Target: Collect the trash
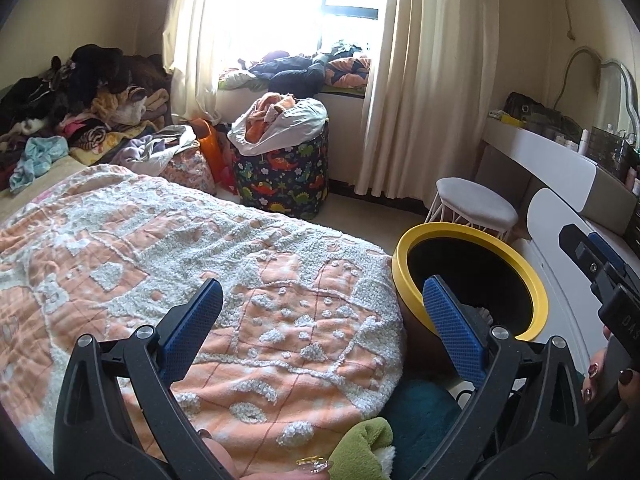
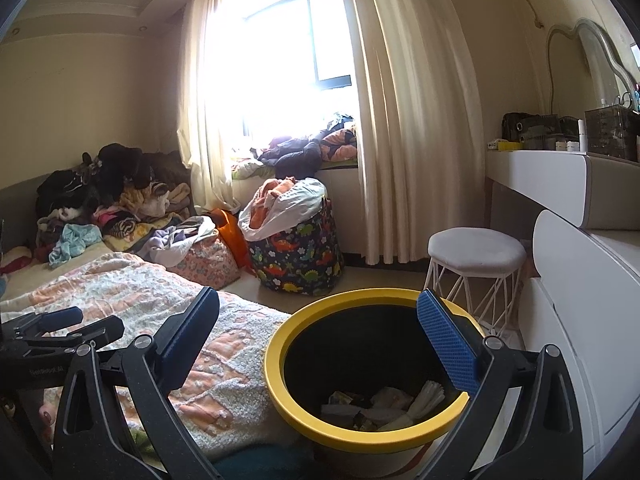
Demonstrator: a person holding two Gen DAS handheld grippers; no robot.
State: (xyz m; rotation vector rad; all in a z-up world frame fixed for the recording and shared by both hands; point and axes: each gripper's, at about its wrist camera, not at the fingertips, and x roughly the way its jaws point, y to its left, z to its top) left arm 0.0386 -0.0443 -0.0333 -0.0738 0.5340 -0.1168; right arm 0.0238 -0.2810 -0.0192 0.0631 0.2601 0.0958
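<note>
Room: bedroom with cream curtains point(image 2: 400, 120) drawn beside a bright window point(image 2: 280, 60); clothes are heaped at the far end of the bed and along the window sill.
Bed: covered by an orange-and-white tufted blanket point(image 1: 180, 248) that fills the left side of both views.
Trash bin: round, black inside with a yellow rim point(image 2: 280, 392), standing on the floor against the bed's edge, between the bed and the white dresser point(image 2: 580, 300).
Trash: crumpled paper and wrappers point(image 2: 384, 404) lie at the bottom of the bin.
Left gripper point(image 1: 320, 320): blue-padded fingers spread wide apart with nothing between them, held over the blanket's near corner; its right finger overlaps the bin's rim in view.
Right gripper point(image 2: 320, 328): fingers also spread wide and holding nothing, poised above the bin's mouth.
Nearby: a white stool point(image 2: 476, 256) stands behind the bin, and a dinosaur-print laundry bag point(image 2: 300, 256) stuffed with clothes sits under the window.
</note>
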